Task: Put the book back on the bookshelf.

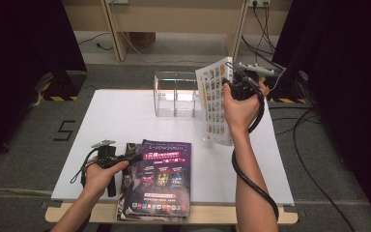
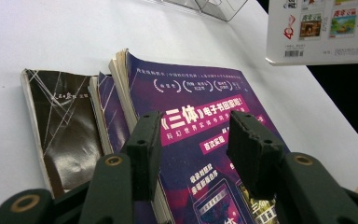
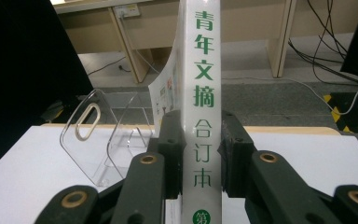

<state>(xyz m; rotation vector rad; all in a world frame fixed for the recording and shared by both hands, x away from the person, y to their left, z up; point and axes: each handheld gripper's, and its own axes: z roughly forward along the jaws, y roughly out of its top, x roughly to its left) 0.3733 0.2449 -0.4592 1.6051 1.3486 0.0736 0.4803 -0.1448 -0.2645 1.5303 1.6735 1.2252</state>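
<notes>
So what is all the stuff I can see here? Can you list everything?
thick white book with green spine lettering: one, white, held upright above the table's far right
purple glossy magazine: one, purple, top of the pile at the near edge
dark brown paperback: one, brown, left in that pile
clear acrylic divider rack: one, see-through, far middle
white table board: one, white, under everything
left gripper: black, jaws open over the magazine
right gripper: black, jaws clamping the white book's spine

4 books (image 1: 160,176), 1 clear acrylic rack (image 1: 175,94), 2 grippers (image 1: 241,79), 1 white board (image 1: 125,116)
</notes>
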